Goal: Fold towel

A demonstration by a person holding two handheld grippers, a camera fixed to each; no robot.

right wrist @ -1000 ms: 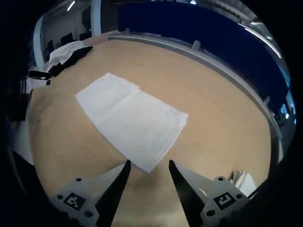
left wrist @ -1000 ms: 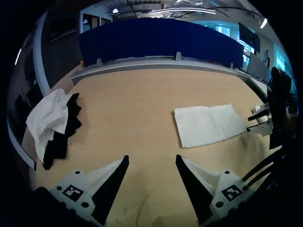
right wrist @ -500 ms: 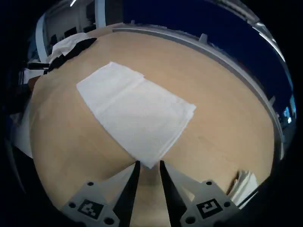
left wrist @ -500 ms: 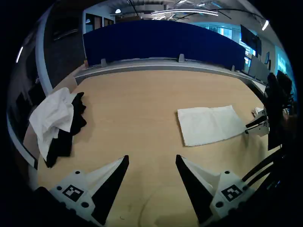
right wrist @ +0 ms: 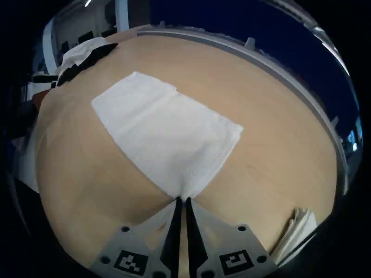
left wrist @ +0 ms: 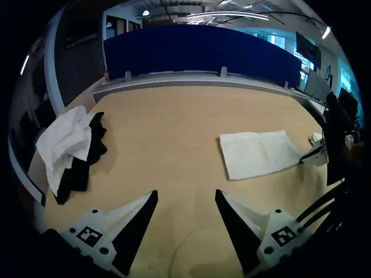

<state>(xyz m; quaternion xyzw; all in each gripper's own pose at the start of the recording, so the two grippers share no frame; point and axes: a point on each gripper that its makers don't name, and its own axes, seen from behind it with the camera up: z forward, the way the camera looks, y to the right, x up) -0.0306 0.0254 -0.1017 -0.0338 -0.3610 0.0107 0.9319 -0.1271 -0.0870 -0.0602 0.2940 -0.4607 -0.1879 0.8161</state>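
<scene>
Left gripper view: left gripper (left wrist: 185,191), held level above pale wood-grain table (left wrist: 176,116), fingers wide apart, gripping nothing; towel (left wrist: 257,153), white flat rectangle, lies to the right; crumpled white-and-black cloth heap (left wrist: 69,148) at left. Right gripper view: right gripper (right wrist: 182,200), angled low, fingers pinched together on the towel's near corner, soft fabric puckered there.

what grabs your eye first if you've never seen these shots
The white towel lying flat on the pale wooden table stands out first, with the right gripper closed on its near corner. In the left gripper view, the left gripper hangs open, a heap of white and black cloth sits on the left, and a blue partition lines the far side.
</scene>
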